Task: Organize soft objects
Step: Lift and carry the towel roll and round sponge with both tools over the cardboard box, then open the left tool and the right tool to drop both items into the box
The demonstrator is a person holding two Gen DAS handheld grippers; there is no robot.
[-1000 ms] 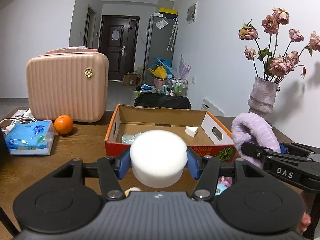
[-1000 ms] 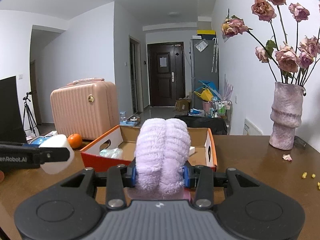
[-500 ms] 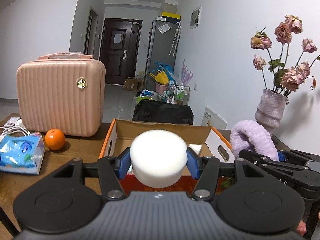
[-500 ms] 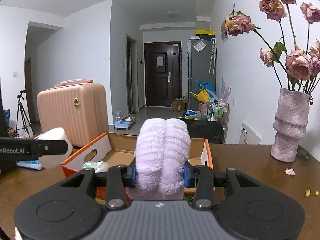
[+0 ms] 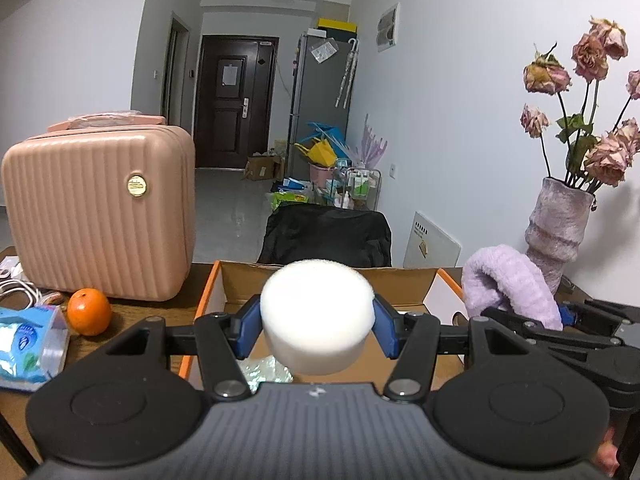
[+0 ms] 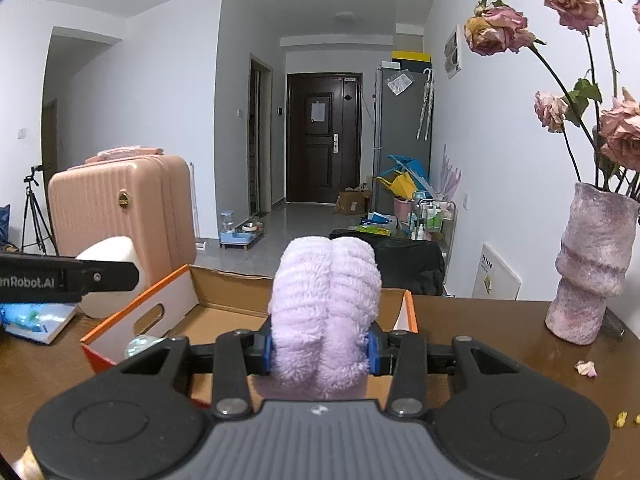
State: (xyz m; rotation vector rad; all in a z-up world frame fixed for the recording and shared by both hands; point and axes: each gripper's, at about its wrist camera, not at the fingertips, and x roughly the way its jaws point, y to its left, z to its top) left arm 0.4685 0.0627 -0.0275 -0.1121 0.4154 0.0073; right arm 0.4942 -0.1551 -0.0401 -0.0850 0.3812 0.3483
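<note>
My left gripper (image 5: pixel 318 330) is shut on a round white sponge (image 5: pixel 318 316) and holds it over the open cardboard box (image 5: pixel 240 276). My right gripper (image 6: pixel 320 350) is shut on a folded purple fluffy cloth (image 6: pixel 326 300), above the box (image 6: pixel 172 304) near its front right side. The cloth also shows at the right of the left wrist view (image 5: pixel 508 284), and the sponge at the left of the right wrist view (image 6: pixel 112 252). A crinkled clear wrapper (image 5: pixel 264 370) lies inside the box.
A pink suitcase (image 5: pixel 100 212), an orange (image 5: pixel 89 312) and a blue tissue pack (image 5: pixel 28 344) stand left of the box on the brown table (image 6: pixel 480 320). A vase of dried roses (image 6: pixel 588 268) stands at the right. A black chair back (image 5: pixel 326 236) is behind the box.
Both grippers have moved forward and up, from in front of the box to over it, still holding the sponge and the cloth.
</note>
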